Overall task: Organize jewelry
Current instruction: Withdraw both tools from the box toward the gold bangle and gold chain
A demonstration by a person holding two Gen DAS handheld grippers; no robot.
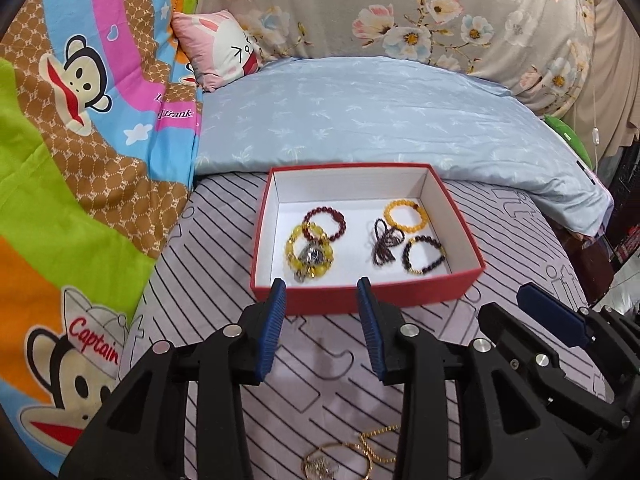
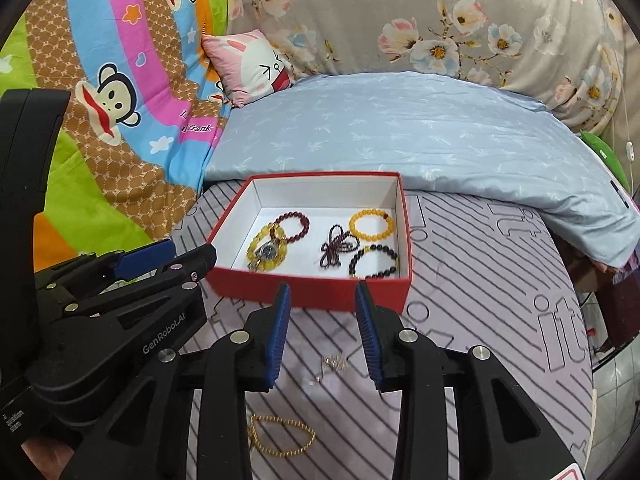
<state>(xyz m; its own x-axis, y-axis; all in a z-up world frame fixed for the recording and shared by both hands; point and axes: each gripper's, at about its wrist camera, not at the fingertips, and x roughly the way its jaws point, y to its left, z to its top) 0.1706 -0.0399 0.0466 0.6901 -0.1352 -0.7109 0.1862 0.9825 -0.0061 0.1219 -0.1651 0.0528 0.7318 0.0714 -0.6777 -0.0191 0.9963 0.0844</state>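
A red box [image 1: 360, 300] [image 2: 312, 292] with a white inside sits on the striped bed sheet. It holds a dark red bead bracelet [image 1: 325, 225], a yellow bead bracelet with a watch [image 1: 309, 257], a tangled dark bead string [image 1: 383, 245], an orange bracelet [image 1: 405, 215] and a dark bracelet [image 1: 424, 255]. A gold chain [image 1: 360, 454] [image 2: 280, 436] lies on the sheet below the grippers. A small gold earring [image 2: 334, 364] lies between the right fingers. My left gripper [image 1: 322, 292] and right gripper [image 2: 322, 294] are open and empty, just short of the box's near wall.
A light blue pillow [image 1: 380, 120] lies behind the box. A cartoon monkey blanket [image 1: 80, 140] is heaped at the left. A pink rabbit cushion [image 1: 220, 48] and a floral quilt [image 1: 440, 12] are at the back. The bed edge drops off at the right.
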